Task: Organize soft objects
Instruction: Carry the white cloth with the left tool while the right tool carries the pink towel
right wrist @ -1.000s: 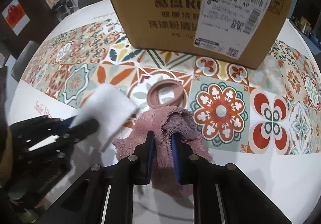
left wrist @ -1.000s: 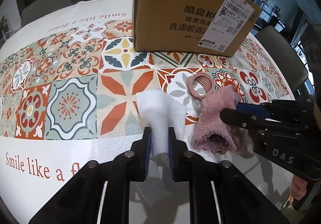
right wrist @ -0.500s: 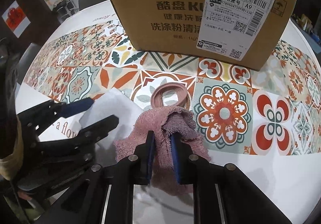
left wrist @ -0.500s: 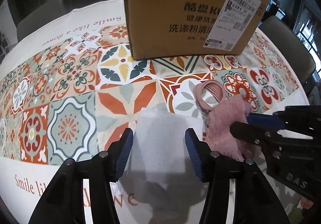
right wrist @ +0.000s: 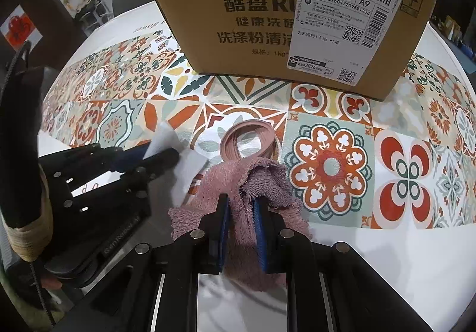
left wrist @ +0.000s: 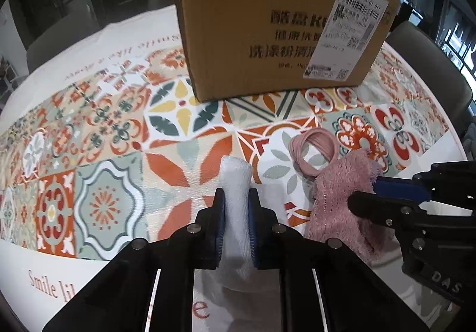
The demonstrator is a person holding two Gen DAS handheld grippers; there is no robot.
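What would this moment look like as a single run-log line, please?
left gripper: just closed on white cloth | right gripper: clamped on pink towel | cardboard box: behind

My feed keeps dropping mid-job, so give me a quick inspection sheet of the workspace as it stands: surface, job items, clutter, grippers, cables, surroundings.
Surface: round table under a tile-patterned cloth with a white border.
Job's things: white gauzy cloth, bunched; fuzzy pink towel, crumpled; pink ribbed band, looped flat beside the towel.
Clutter: open brown cardboard box with a shipping label, standing behind the items.
Grippers: left gripper has just closed; its pads pinch the white cloth. Right gripper is shut on the pink towel.
Cables: nothing seen.
Surroundings: grey chairs around the table; dim room beyond.
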